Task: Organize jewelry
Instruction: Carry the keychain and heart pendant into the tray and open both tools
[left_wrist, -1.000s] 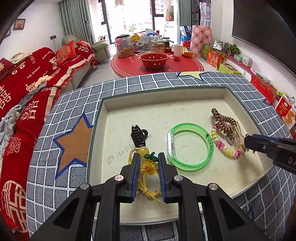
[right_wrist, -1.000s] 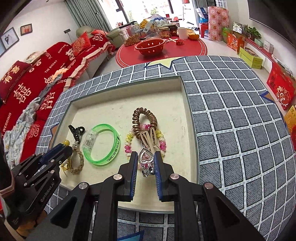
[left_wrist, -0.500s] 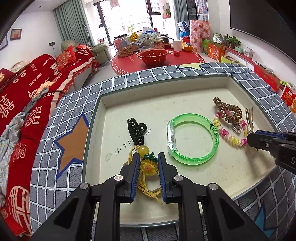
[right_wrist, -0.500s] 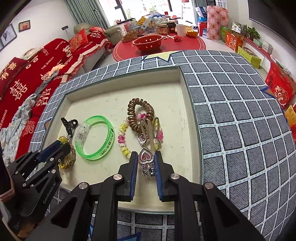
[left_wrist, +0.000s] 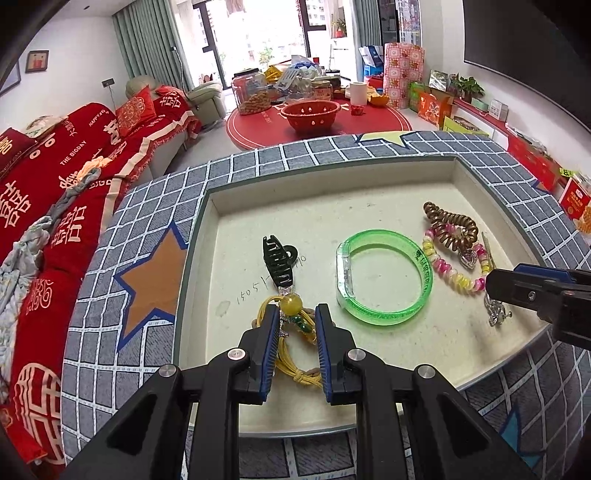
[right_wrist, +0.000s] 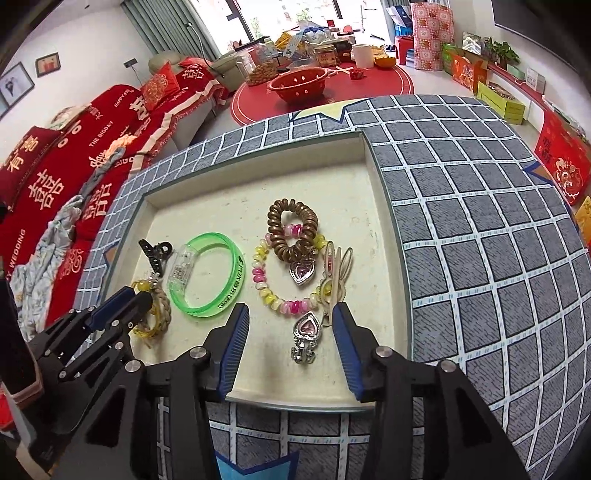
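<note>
**Both grippers over jewelry tray, right one spread, left one around yellow cord**

The right gripper (right_wrist: 290, 325) was seen with jaws spread wide apart, nothing clamped. A heart pendant charm (right_wrist: 307, 334) was seen lying flat on the tray floor between the blue pads (right_wrist: 236, 343), touching neither. The left gripper (left_wrist: 295, 325) was seen with jaws set narrowly on either side of a yellow cord bracelet (left_wrist: 295, 365) with an amber bead (left_wrist: 292, 303); pad contact could not be confirmed, so grasped or just straddled could not be told.

Just beyond the left gripper a black claw clip (left_wrist: 277, 258) was seen lying flat, close to the bead. A green bangle (left_wrist: 384, 277) was placed right of it, apart from the clip. Further right, a pink-and-yellow beaded bracelet (right_wrist: 280, 277) was overlapped by a brown coil hair tie (right_wrist: 293, 230), with a second heart pendant (right_wrist: 302, 272) inside the bead loop. A gold hair clip (right_wrist: 338, 273) was laid touching the beads on the right side.

All pieces were held in a shallow cream tray (right_wrist: 369, 192), set on a grey grid-patterned cloth (right_wrist: 480, 258). A red sofa (left_wrist: 55, 192) was visible behind.
</note>
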